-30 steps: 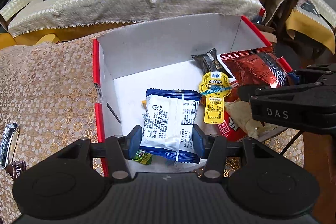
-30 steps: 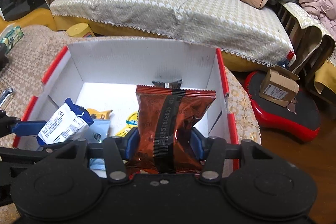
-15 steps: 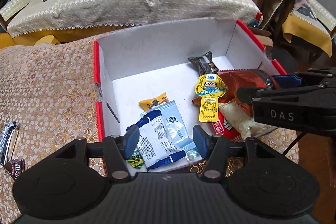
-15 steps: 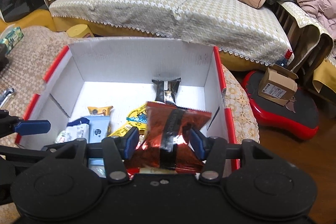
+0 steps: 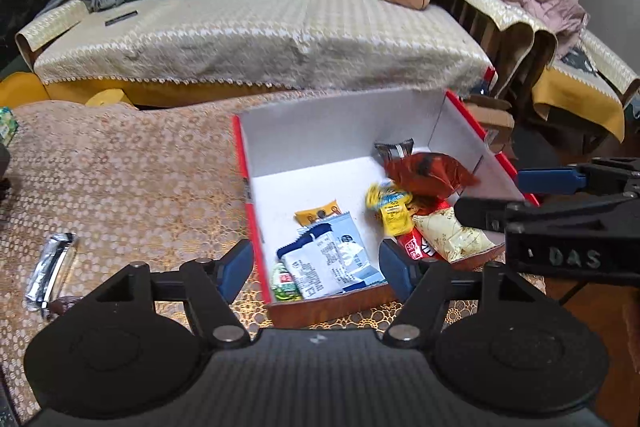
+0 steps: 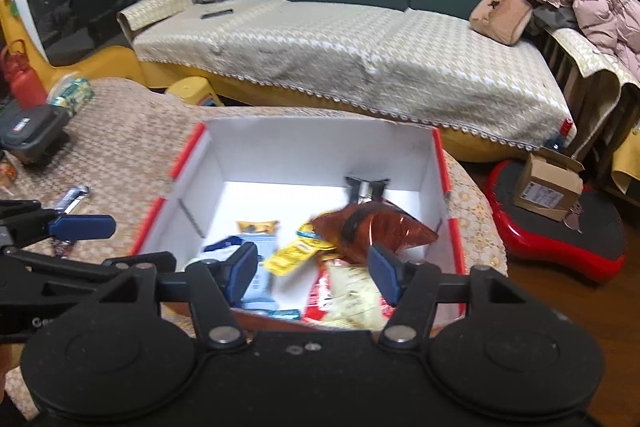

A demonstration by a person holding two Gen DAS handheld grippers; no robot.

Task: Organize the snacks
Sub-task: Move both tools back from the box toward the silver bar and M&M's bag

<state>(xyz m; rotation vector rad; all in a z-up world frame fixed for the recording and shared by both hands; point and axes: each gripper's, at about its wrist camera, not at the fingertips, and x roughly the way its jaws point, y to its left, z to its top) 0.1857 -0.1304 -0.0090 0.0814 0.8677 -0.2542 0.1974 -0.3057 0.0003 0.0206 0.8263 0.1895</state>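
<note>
Both grippers hang over the near edge of the red-rimmed box (image 5: pixel 464 107), which sits on a lace-covered table (image 5: pixel 120 187).

L gripper (image 5: pixel 316 265): jaws spread, have just been opening, nothing pinched; the blue-white packet (image 5: pixel 332 259) lies loose on the box floor below them, near-left corner. R gripper (image 6: pixel 312 273): jaws spread too, just been opening, pads clear of the red foil bag (image 6: pixel 372 231), which sits blurred atop the pile on the box's right side.

Box walls stand tall all round. Back-left floor is bare white; the right half is crowded w/ a yellow pouch (image 5: pixel 394 213), a cream bag (image 5: pixel 448 235) & a dark wrapper (image 5: pixel 394 149) at the back.

R gripper juts in from the right edge of the left view, close by. On the table, left of the box: a silver wrapper (image 5: pixel 50 269). Sofa (image 6: pixel 360 39) beyond.
</note>
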